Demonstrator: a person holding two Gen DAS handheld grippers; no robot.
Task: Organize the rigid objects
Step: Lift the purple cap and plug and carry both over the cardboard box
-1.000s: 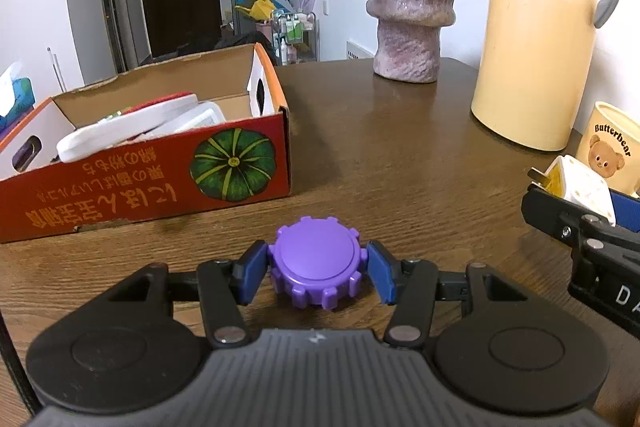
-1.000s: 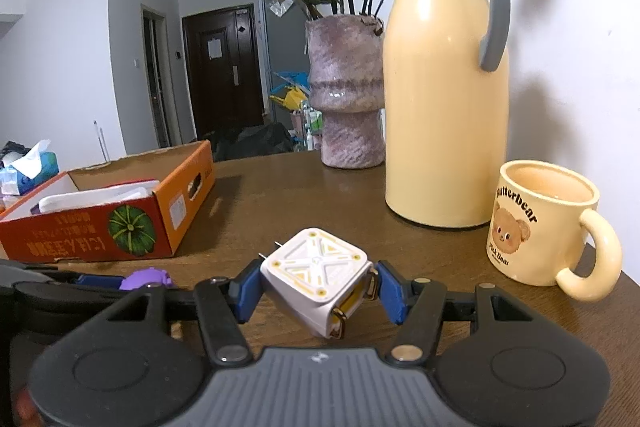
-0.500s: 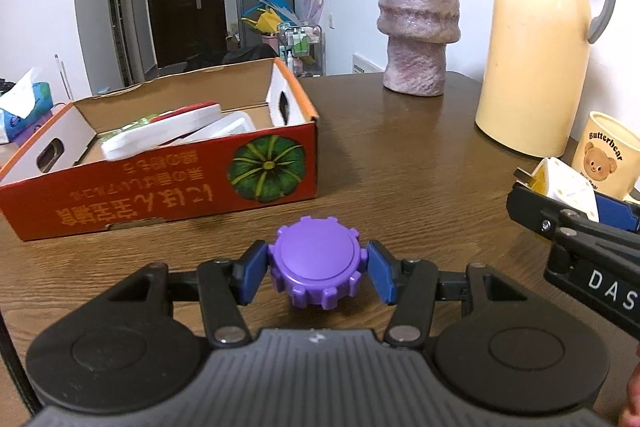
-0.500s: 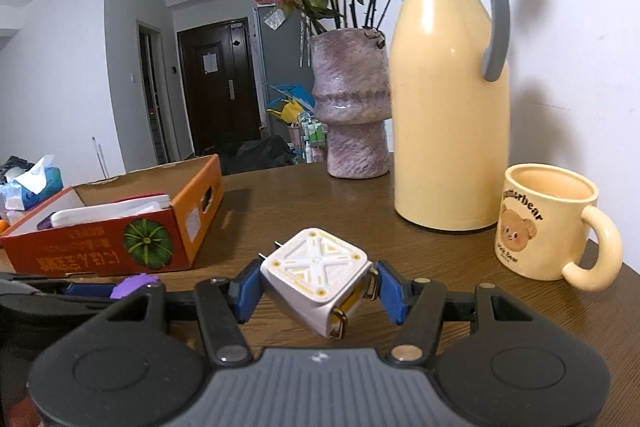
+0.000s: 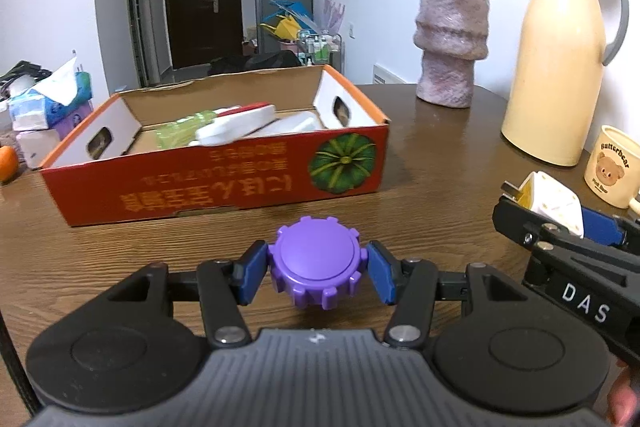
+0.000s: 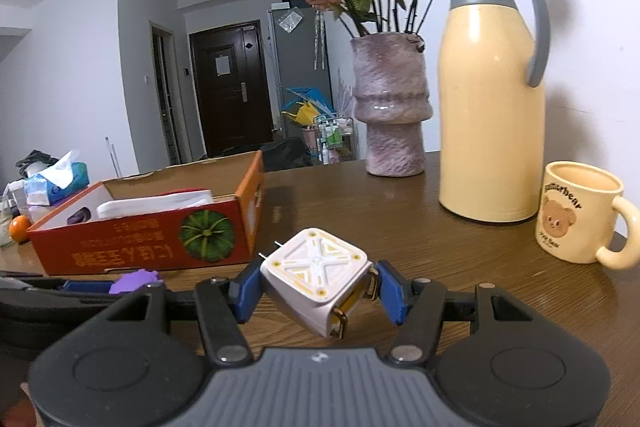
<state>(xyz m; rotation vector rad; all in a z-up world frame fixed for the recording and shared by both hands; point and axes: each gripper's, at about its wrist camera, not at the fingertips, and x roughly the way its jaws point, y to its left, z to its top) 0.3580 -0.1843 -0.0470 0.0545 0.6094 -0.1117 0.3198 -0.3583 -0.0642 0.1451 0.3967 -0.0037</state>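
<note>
My left gripper (image 5: 316, 273) is shut on a purple gear-shaped knob (image 5: 316, 261), held above the wooden table (image 5: 432, 163). My right gripper (image 6: 318, 287) is shut on a white and yellow cube-shaped plug adapter (image 6: 316, 269); the adapter (image 5: 548, 201) also shows at the right edge of the left wrist view. An open orange cardboard box (image 5: 224, 179) with a pumpkin picture lies ahead and to the left of both grippers. It holds white flat items (image 5: 240, 125) and a green one (image 5: 180, 133).
A purple vase (image 6: 390, 107) with dried roses, a cream thermos jug (image 6: 490, 99) and a bear mug (image 6: 578, 213) stand at the back right by the wall. A tissue box (image 5: 48, 103) and an orange (image 5: 7, 163) sit left of the box.
Both grippers have drawn back from the box and vase, still holding their objects. The box now sits more central and farther off in the left wrist view.
</note>
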